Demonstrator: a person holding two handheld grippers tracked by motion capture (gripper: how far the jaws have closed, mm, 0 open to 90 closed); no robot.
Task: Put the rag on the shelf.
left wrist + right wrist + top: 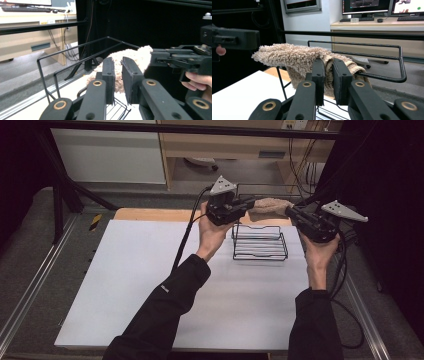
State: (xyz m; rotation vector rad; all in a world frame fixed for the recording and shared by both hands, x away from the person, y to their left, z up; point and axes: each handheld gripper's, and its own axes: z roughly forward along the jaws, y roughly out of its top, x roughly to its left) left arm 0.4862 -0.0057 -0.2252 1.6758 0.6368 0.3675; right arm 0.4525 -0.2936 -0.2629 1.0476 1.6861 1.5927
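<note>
Stretching between both grippers, the fluffy beige towel (pixel 270 205) hangs above the far rail of a black wire rack (pixel 260 243) near the table's (pixel 125 285) far right corner. Left gripper (pixel 248 203) and right gripper (pixel 291 212) each pinch a towel end, jaws nearly closed. Cables (pixel 186 237) trail beside.

Both arms raised at upper centre, grippers facing each other.

The left gripper (pixel 246 204) sits at upper centre of the high view, held from below by the left hand (pixel 212 232), jaws pointing right and nearly closed. The right gripper (pixel 291 211) sits to its right, gripped by the right hand (pixel 320 251), jaws pointing left and nearly closed. Both forearms, in black sleeves, rise from the bottom edge.
</note>
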